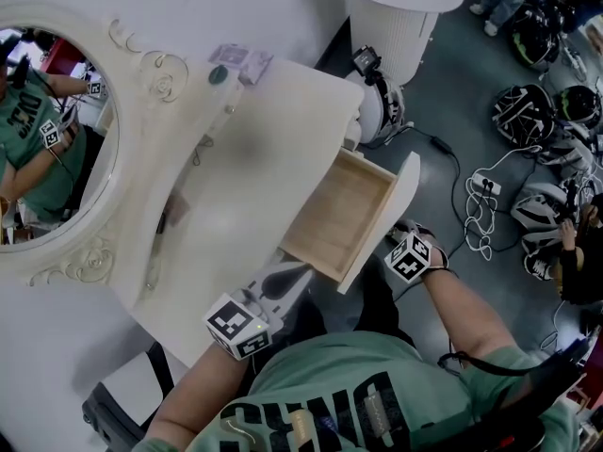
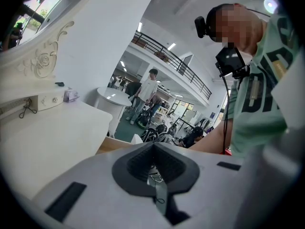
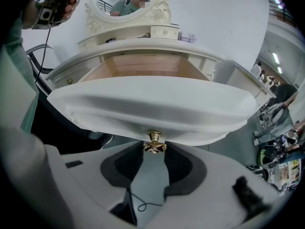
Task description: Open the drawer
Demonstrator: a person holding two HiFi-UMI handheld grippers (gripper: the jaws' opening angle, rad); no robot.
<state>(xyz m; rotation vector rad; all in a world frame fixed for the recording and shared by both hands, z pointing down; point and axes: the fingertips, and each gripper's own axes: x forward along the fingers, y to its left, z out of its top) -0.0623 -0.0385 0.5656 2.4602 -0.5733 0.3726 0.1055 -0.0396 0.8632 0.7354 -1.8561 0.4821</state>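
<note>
- Wooden drawer with a curved white front [image 1: 341, 217]: it stands drawn well out of the white dressing table [image 1: 254, 158], its bare pale-wood inside open to view and empty. Judged from this, the task is done or nearly so.
- Small brass knob [image 3: 154, 142]: it is fixed at the middle of the drawer's white front [image 3: 152, 104]. As the drawer's only handle, it is where any pull has to be applied.
- Right tool [image 3: 154, 149]: its jaws stand apart by just the width of the knob, and the dark pads [image 3: 125, 168] appear to press on it from both sides, so it reads as clamped on the knob. It comes at the knob from the front and below, in line with the drawer's travel, which suits a straight pull.
- Left tool [image 2: 153, 149]: its jaws are together at the tips with nothing between them. In the head view it lies at the near edge of the table, just beside the drawer's left side and clear of its path, probably because one tool is enough for the pull.
- Oval mirror in a carved white frame [image 1: 47, 139]: it stands at the back of the table and reflects the person.
- Helmets and cables [image 1: 523, 111]: these lie on the grey floor, well apart from the drawer.
</note>
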